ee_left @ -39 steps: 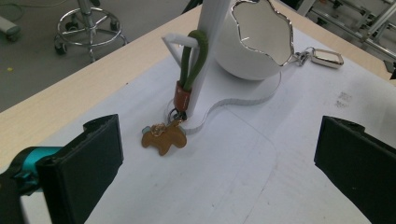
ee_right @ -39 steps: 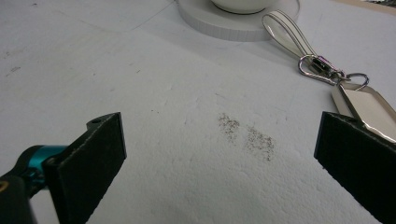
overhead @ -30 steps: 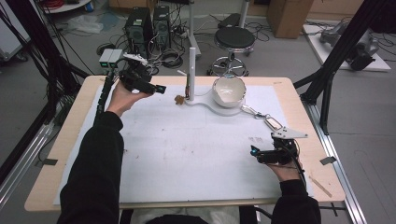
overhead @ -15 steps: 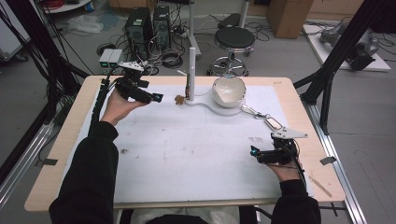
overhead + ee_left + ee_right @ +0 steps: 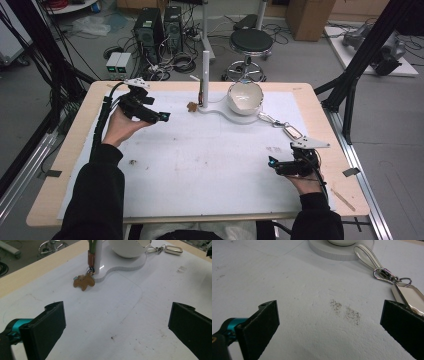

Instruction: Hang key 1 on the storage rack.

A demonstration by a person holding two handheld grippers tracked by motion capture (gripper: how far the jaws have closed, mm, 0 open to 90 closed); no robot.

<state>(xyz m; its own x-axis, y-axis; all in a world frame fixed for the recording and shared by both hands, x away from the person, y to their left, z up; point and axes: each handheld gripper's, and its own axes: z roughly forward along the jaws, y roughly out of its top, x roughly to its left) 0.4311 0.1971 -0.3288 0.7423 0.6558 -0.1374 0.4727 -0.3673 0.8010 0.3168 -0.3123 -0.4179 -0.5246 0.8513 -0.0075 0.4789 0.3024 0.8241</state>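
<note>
Brown key tag [image 5: 84,282] lies at the table's far edge, touching the white stand [image 5: 117,265]. Our left gripper [image 5: 161,117], jaws spread and empty, faces it and is nearer; our right gripper [image 5: 272,162], also spread, hovers near the right edge.

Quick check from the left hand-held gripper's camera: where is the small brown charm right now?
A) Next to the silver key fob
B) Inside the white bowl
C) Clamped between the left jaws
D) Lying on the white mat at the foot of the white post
D: the brown charm lies flat on the mat beside the white post, ahead of the open, empty left hand-held gripper.
</note>
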